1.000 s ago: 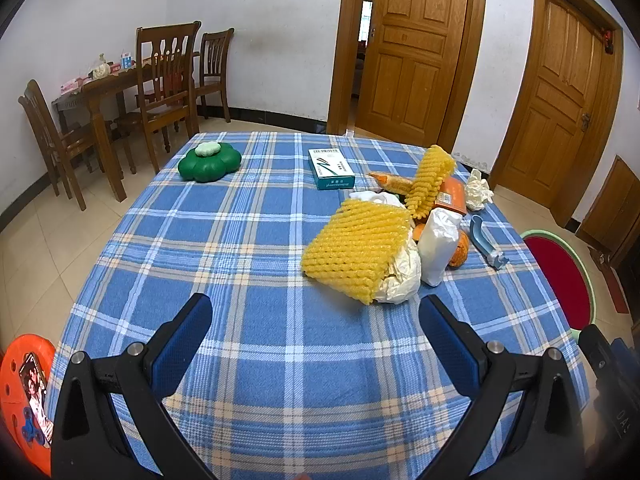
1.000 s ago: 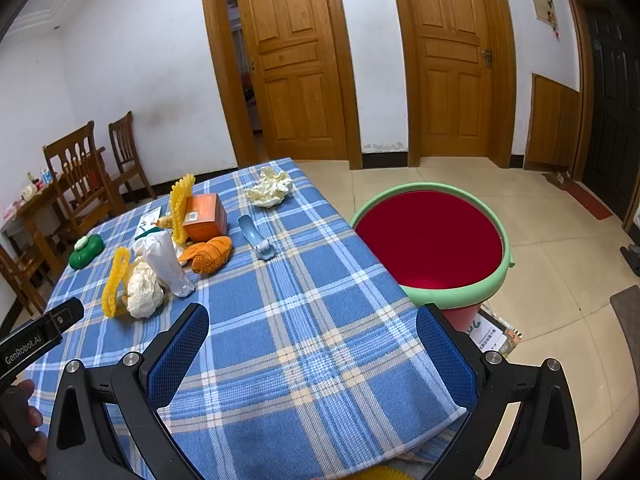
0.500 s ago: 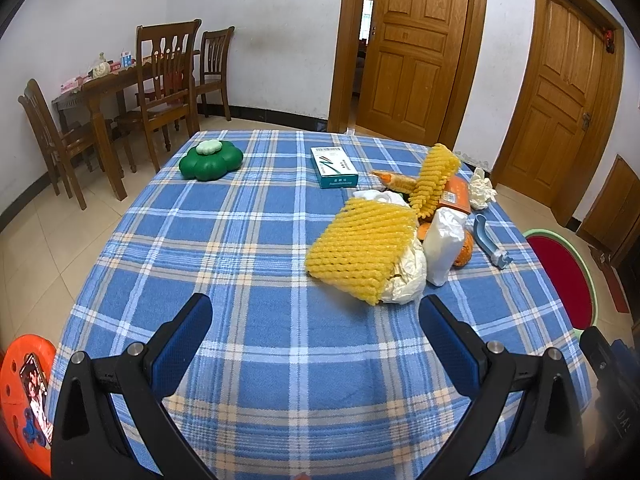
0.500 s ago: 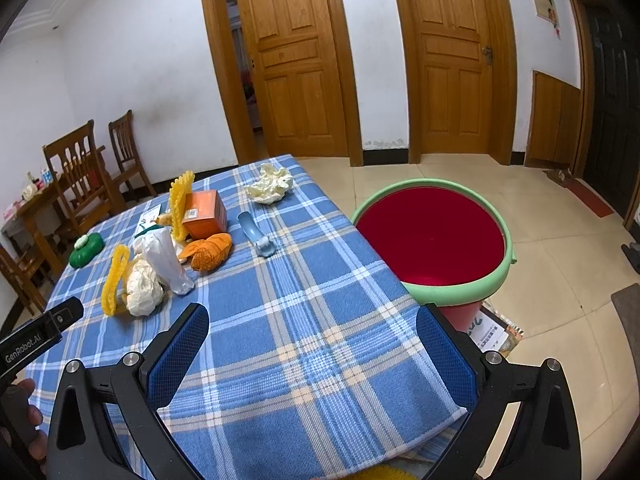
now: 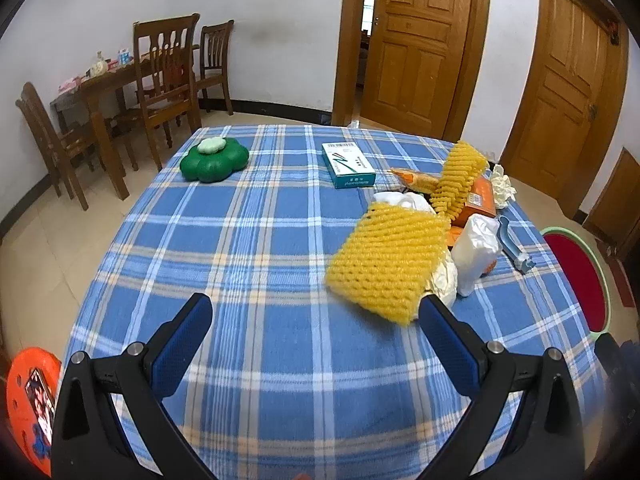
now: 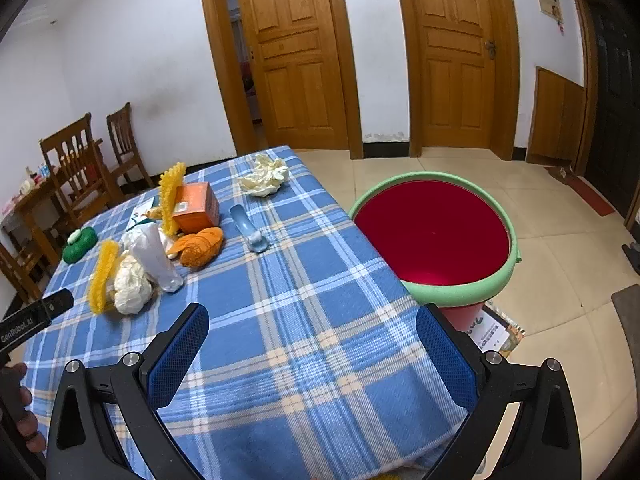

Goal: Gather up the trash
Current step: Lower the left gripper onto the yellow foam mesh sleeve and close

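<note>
A heap of trash lies on the blue plaid tablecloth [image 5: 248,248]: a yellow foam net [image 5: 386,258] over crumpled white paper [image 6: 132,286], a second yellow net [image 5: 458,186], an orange box [image 6: 196,206], a white bag [image 5: 476,254], an orange net [image 6: 200,246], a blue plastic piece [image 6: 250,230] and a crumpled tissue [image 6: 266,176]. A red bucket with a green rim [image 6: 434,232] stands on the floor beside the table's right edge. My left gripper [image 5: 316,324] is open, short of the yellow net. My right gripper [image 6: 312,334] is open over bare cloth near the bucket.
A green flower-shaped holder [image 5: 214,158] and a teal-and-white box [image 5: 348,164] rest on the far side of the table. Wooden chairs and a small table [image 5: 132,92] stand by the left wall. An orange stool [image 5: 30,396] sits low at the left. Two wooden doors are behind.
The left gripper has crept forward, so the yellow net and the heap sit slightly nearer its right finger. The right view has barely shifted. Both grippers stayed open.
</note>
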### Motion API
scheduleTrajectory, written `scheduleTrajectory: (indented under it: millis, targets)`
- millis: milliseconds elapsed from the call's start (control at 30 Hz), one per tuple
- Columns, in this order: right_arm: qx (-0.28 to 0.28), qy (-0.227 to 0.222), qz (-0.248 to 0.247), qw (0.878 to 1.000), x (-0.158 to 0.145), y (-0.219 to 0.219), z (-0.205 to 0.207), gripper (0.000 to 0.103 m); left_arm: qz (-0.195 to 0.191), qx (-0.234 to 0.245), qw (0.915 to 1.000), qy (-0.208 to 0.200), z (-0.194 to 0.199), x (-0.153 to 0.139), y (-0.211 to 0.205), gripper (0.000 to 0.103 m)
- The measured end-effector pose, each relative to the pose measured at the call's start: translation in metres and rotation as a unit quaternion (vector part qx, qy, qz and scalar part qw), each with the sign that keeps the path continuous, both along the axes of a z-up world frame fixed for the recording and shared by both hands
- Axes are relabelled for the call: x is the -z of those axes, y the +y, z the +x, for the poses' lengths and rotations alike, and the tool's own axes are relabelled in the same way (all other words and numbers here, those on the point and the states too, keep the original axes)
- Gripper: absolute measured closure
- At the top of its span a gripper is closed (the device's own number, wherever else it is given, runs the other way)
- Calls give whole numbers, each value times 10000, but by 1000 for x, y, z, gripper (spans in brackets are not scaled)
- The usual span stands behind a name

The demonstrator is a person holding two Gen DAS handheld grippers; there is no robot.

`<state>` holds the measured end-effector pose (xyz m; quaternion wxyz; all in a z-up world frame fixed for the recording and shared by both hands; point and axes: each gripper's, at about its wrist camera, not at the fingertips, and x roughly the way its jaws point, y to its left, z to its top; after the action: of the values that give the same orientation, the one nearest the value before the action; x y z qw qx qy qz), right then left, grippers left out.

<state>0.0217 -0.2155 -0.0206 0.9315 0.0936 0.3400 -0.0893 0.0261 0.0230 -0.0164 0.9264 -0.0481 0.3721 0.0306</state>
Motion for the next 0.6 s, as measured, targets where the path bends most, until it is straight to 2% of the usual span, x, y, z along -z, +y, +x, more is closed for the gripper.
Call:
scheduleTrajectory:
  millis: [333, 467, 567, 600]
  targets:
    - [-14, 170, -27, 9999, -1, -9, 20, 0, 18, 554, 9983, 199, 32, 2, -25, 3]
    - [-37, 230, -6, 9997, -2, -10, 30, 0, -15, 785, 9964, 320, 44, 6, -32, 8]
    - [-69, 262, 11, 9996, -2, -9, 36, 0, -105, 858, 9951, 474, 54, 12, -32, 16]
    - [-75, 263, 5, 9996, -2, -9, 38, 0, -205, 888, 9945, 518, 56, 14, -30, 23]
